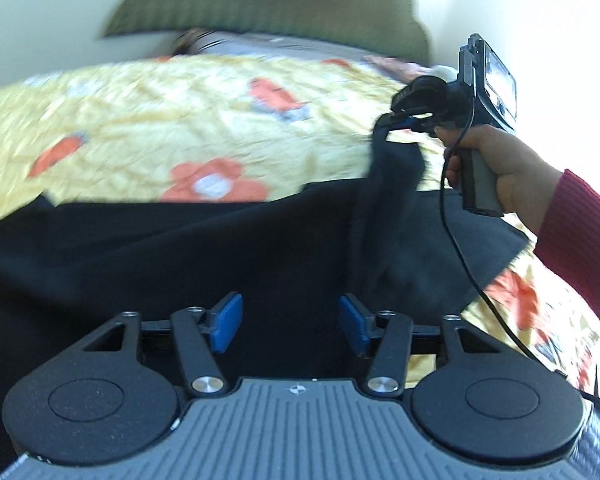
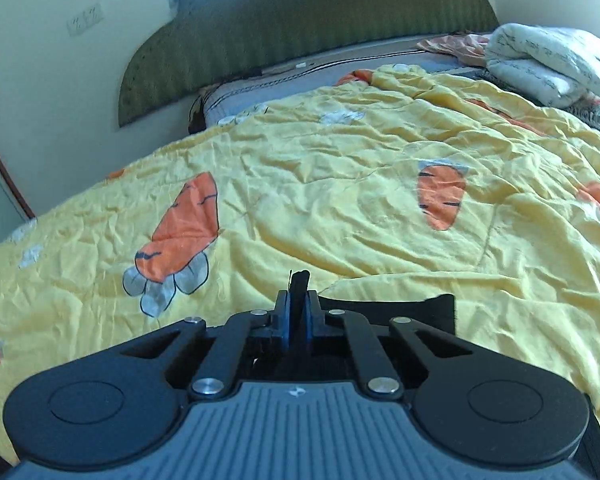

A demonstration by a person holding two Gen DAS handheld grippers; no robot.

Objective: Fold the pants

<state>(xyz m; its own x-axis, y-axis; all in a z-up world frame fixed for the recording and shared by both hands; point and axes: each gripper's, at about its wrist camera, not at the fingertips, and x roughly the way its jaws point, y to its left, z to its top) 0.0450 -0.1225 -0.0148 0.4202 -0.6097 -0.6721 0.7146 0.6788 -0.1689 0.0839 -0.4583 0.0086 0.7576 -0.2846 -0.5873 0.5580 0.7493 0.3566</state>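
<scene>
Black pants lie spread across the near part of a bed with a yellow carrot-print quilt. My left gripper is open and empty, its blue pads apart just above the black cloth. My right gripper, seen at the right of the left wrist view, is shut on an edge of the pants and lifts it off the bed. In the right wrist view the right gripper pinches a black strip of the pants between its blue pads.
A green padded headboard stands at the far end against a cream wall. A folded white blanket lies at the far right of the bed. A wall socket is at upper left. The quilt is wrinkled.
</scene>
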